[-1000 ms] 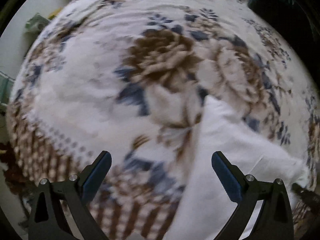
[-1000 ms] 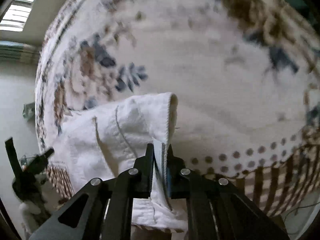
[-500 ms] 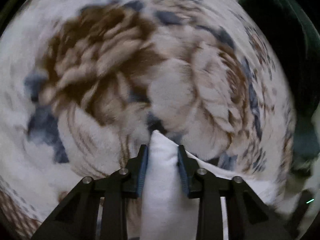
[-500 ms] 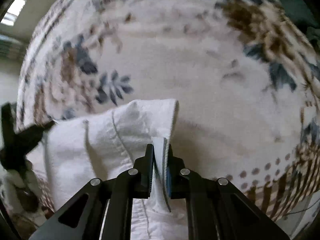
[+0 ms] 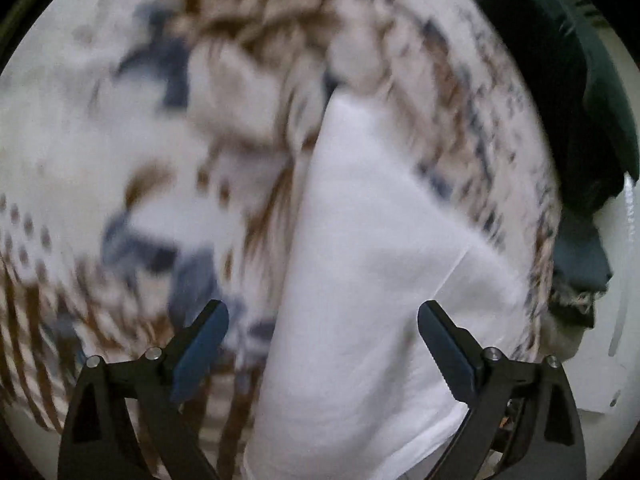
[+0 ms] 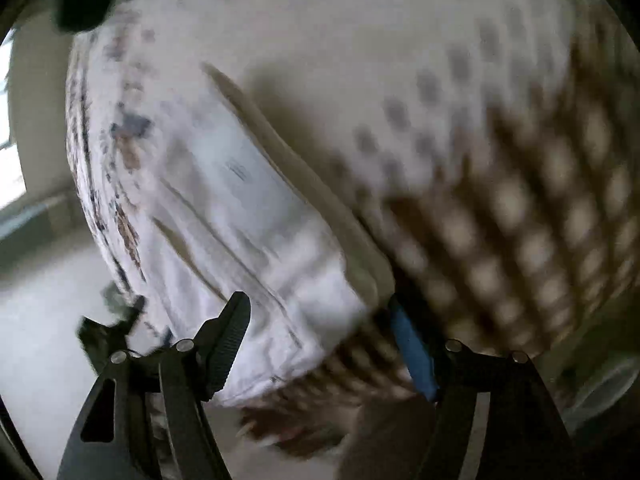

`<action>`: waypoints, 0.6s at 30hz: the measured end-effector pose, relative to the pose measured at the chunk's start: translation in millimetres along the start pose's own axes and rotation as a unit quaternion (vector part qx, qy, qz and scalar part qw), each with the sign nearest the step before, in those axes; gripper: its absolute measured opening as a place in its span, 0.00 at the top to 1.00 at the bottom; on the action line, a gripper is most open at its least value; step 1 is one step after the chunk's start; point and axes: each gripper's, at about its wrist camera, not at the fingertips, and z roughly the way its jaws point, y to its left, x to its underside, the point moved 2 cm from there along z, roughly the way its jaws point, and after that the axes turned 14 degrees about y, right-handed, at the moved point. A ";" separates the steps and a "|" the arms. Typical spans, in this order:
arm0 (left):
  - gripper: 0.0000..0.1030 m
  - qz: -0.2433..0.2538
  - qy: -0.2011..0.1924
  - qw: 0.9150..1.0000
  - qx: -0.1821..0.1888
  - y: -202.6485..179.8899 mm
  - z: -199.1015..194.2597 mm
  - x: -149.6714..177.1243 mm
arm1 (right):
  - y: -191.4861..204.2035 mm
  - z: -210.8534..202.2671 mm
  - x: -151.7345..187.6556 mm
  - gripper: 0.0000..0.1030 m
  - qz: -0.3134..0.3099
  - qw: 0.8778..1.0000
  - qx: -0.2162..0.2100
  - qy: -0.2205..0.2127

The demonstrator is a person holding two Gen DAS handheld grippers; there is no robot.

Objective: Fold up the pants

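White pants (image 5: 372, 264) lie on a floral bedspread (image 5: 120, 152), their leg end pointing away in the left wrist view. My left gripper (image 5: 322, 320) hovers above that leg with its jaws opening, the pads clear of the cloth. In the right wrist view the waist end of the pants (image 6: 248, 240) lies near the bed's edge, blurred by motion. My right gripper (image 6: 320, 312) has its jaws opening as well. The white cloth shows between them, and the pads do not press on it.
Dark green bedding (image 5: 568, 92) is heaped at the bedspread's far right. The bed's brown patterned border (image 6: 520, 240) drops off toward a pale floor (image 6: 44, 320). A dark object (image 6: 108, 332) shows on the floor left of the right gripper.
Half a second ago both grippers were shut on the pants, the left on the leg end and the right on the waist edge. Both have let go, and the cloth now lies on the bed.
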 end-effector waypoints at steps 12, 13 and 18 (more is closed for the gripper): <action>0.42 0.076 -0.036 0.987 -0.136 -34.3 -4.9 10.5 | 20.8 5.8 8.3 0.61 -0.033 0.995 0.091 -0.011; 0.30 0.075 -0.037 0.985 -0.150 -37.9 -5.1 11.8 | 19.0 3.9 8.3 0.49 -0.035 0.997 0.069 -0.011; 0.23 0.059 -0.030 0.989 -0.133 -36.8 -0.9 12.8 | 12.5 17.4 18.6 0.32 -0.062 0.998 0.019 0.015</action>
